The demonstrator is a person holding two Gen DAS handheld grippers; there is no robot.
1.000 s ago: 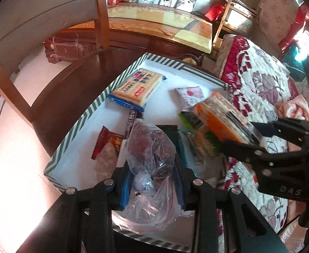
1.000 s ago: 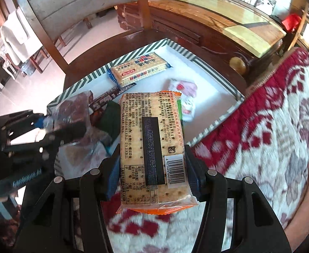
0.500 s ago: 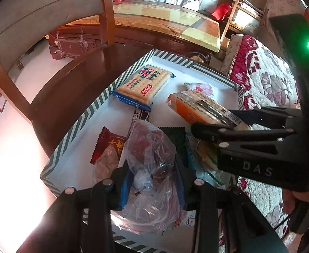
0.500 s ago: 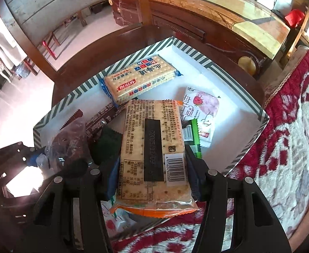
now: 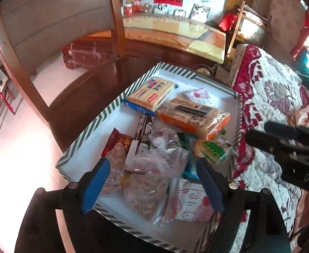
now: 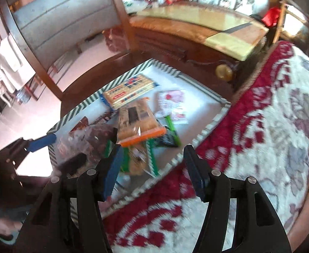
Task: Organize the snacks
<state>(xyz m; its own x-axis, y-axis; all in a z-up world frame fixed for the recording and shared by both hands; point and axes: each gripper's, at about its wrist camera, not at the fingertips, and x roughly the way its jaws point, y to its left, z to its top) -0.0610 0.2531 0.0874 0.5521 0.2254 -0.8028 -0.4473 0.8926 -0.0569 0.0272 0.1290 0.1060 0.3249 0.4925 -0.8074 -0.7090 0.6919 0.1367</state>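
dark wooden table (image 5: 87, 97) carries a striped-rim white tray (image 5: 103, 116) beside a red floral quilt (image 6: 270, 113). inside lie the orange cracker pack (image 5: 193, 116), a blue-edged cracker pack (image 5: 152, 94) and a clear plastic bag (image 5: 154, 168). left gripper (image 5: 152, 187) and right gripper (image 6: 152, 172) both gape wide, holding nothing.

Open left tongs (image 5: 152, 181) above snack-filled tray (image 5: 87, 130).
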